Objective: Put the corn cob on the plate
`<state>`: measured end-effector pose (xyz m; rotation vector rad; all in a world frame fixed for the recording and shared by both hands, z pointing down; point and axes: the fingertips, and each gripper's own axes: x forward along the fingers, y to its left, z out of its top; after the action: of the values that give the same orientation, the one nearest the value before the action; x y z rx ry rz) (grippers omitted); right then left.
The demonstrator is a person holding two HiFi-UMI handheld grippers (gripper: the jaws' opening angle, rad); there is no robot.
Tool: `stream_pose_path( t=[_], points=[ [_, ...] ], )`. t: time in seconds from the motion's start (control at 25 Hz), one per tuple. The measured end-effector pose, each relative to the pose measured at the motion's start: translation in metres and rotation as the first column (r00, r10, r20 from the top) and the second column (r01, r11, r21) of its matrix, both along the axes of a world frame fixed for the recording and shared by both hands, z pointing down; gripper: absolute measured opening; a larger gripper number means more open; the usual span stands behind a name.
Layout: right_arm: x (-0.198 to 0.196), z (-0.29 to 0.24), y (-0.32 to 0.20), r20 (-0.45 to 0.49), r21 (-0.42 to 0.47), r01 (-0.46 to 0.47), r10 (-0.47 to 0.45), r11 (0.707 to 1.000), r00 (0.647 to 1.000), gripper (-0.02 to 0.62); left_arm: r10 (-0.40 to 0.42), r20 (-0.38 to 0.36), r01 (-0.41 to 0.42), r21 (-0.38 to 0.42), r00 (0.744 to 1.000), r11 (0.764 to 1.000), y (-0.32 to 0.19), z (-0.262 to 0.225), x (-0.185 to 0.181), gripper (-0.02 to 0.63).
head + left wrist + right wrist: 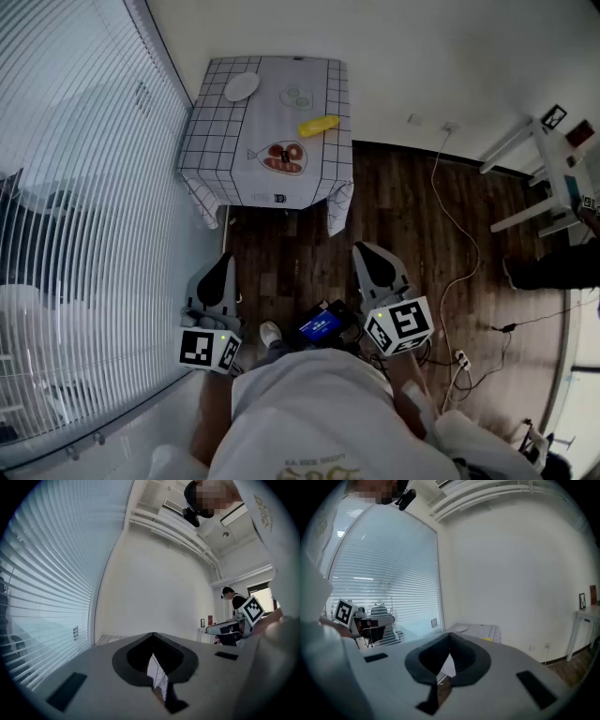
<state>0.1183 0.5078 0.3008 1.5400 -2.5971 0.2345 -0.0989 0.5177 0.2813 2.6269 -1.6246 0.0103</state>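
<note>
The corn cob (319, 126) lies on the table (211, 141) far in front of me, near the right edge of the checked cloth. The white plate (242, 86) sits by the back left corner, well apart from the corn. I stand back on the dark wood floor (394, 216). My left gripper (225, 259) is closed tight and holds nothing. My right gripper (363, 251) is closed tight too, with nothing in it. Both point toward the table.
</note>
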Motion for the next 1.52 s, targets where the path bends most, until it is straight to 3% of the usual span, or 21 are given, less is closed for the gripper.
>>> stream_pose_path(
  t=[0.44, 0.76, 0.84, 1.0, 1.2, 1.52],
  points=[
    [0.005, 0.000, 0.005, 0.030, 0.004, 0.011, -0.011, 1.000, 0.999, 0.007, -0.006, 0.010, 0.006, 0.003, 1.000, 1.000, 0.004, -0.001, 0.006, 0.009],
    [0.022, 0.003, -0.001, -0.008, 0.013, -0.018, 0.018, 1.000, 1.000, 0.008, -0.072, 0.074, 0.065, 0.093, 0.995, 0.994, 0.006, -0.013, 0.008, 0.008],
    [0.028, 0.002, -0.004, -0.008, 0.016, -0.018, 0.019, 1.000, 1.000, 0.006, -0.071, 0.061, 0.067, 0.074, 0.996, 0.995, 0.003, -0.010, 0.010, 0.008],
    [0.042, 0.002, -0.010, 0.003, 0.017, -0.019, 0.019, 1.000, 1.000, 0.007, -0.010, -0.047, 0.011, 0.010, 0.999, 1.000, -0.003, -0.006, 0.022, 0.008],
    [0.057, 0.006, -0.014, 0.015, 0.022, -0.004, 0.004, 1.000, 1.000, 0.007, -0.066, 0.049, 0.065, 0.026, 0.997, 0.998, -0.011, -0.002, 0.034, 0.008],
    [0.067, -0.001, -0.027, 0.019, 0.041, 0.026, -0.026, 0.999, 0.999, 0.008, -0.080, 0.074, 0.079, 0.018, 0.994, 0.997, -0.024, 0.004, 0.052, 0.008]
  ],
)
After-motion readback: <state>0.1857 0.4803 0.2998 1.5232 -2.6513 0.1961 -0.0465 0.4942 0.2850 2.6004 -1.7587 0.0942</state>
